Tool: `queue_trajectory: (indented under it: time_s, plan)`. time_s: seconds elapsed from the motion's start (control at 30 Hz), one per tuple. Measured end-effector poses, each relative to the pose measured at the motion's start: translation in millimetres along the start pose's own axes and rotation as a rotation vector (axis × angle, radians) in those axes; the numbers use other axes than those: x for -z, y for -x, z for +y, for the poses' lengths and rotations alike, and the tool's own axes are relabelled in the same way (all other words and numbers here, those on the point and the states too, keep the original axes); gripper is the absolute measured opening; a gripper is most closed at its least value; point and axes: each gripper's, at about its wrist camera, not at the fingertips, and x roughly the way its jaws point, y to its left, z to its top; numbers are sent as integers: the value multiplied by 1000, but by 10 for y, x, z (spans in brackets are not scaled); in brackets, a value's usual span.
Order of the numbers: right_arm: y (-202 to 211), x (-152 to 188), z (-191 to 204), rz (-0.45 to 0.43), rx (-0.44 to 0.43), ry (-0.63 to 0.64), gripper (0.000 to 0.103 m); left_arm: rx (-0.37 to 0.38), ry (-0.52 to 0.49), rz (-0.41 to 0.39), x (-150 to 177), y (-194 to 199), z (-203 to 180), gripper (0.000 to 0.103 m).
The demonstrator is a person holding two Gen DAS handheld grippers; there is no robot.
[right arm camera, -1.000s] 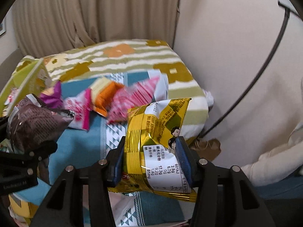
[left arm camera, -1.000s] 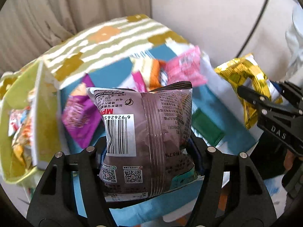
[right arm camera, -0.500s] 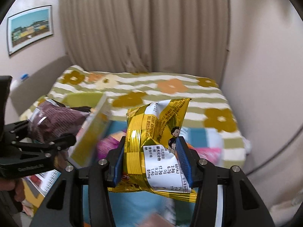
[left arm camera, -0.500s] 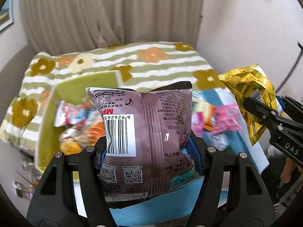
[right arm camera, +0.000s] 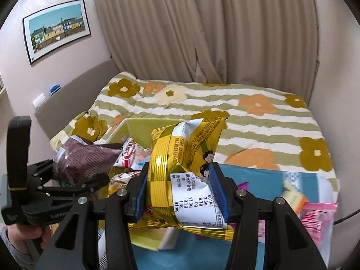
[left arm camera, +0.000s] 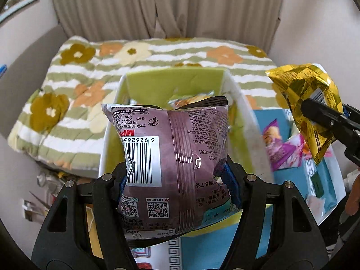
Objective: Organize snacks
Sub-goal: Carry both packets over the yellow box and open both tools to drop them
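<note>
My left gripper (left arm camera: 177, 175) is shut on a brown snack bag (left arm camera: 171, 157) with a white barcode, held above the near end of a green-lined box (left arm camera: 175, 78) that holds several snack packets. My right gripper (right arm camera: 180, 191) is shut on a gold snack bag (right arm camera: 186, 157), held over the box's right side. The gold bag (left arm camera: 308, 103) and the right gripper show at the right of the left wrist view. The brown bag (right arm camera: 83, 159) and the left gripper (right arm camera: 85, 180) show at the left of the right wrist view.
The box stands on a bed with a green striped flowered blanket (left arm camera: 90, 67). A blue cloth (right arm camera: 258, 177) to its right carries loose purple (left arm camera: 281, 144), pink (right arm camera: 319, 220) and orange (right arm camera: 294, 198) packets. Curtains (right arm camera: 202, 33) and walls close the far side.
Both grippers have swung left with their bags, from over the loose packets on the blue cloth to over the green box. Both grips stay the same.
</note>
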Motion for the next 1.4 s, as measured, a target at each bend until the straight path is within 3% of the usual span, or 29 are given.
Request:
queue_trajectory:
  time_s: [0.03, 0.1, 0.13, 0.47, 0.87, 0.93, 0.97, 1.0, 1.03, 1.4]
  plan:
    - [-57, 5, 39, 10, -4, -1, 47, 1, 4, 2, 10, -47, 59, 66]
    - [-163, 12, 108, 32, -9, -3, 47, -14, -1, -1, 20, -123, 162, 84]
    - [-232, 25, 158, 46, -11, -4, 47, -25, -4, 0, 26, -144, 177, 102]
    - [-438, 43, 309, 92, -38, -53, 47, 14, 53, -5, 131, -54, 398, 102]
    - [-722, 173, 414, 154, -67, -125, 48, 21, 14, 31, 90, -180, 547, 102]
    - [-744, 199, 426, 154, -79, -138, 53, 21, 10, 30, 87, -191, 552, 102]
    - [-743, 202, 425, 149, -84, -139, 68, 23, 9, 29, 96, -192, 561, 102]
    - [-742, 205, 434, 144, -85, -134, 92, 22, 8, 32, 102, -202, 566, 102]
    - [-730, 210, 429, 137, -83, -128, 101, 20, 8, 35, 110, -206, 557, 102]
    - [-632, 281, 438, 113, -30, -75, 103, 20, 24, 33, 179, -165, 564, 102]
